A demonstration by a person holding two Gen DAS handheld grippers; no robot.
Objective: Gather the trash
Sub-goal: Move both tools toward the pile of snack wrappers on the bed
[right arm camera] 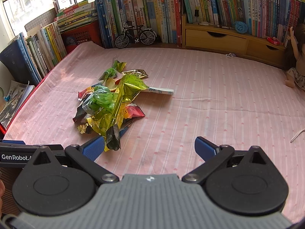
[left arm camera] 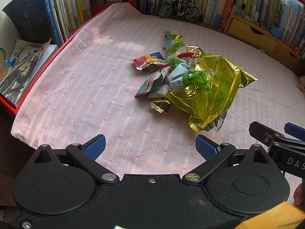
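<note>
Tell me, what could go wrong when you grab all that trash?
The big gold bag is crinkly and lies on smaller wrappers, so lifting it could scatter them across the pink cloth. The loose cloth might also bunch up if a hand-held gripper pinches too low. Both the left hand-held gripper and the right hand-held gripper are open and empty.

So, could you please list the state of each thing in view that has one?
Left claw: open, empty.
Right claw: open, empty.
Gold foil bag: crumpled, lying on the cloth.
Wrapper pile: heaped, uncollected.
Wooden drawers: closed.
Toy bicycle: upright.
</note>
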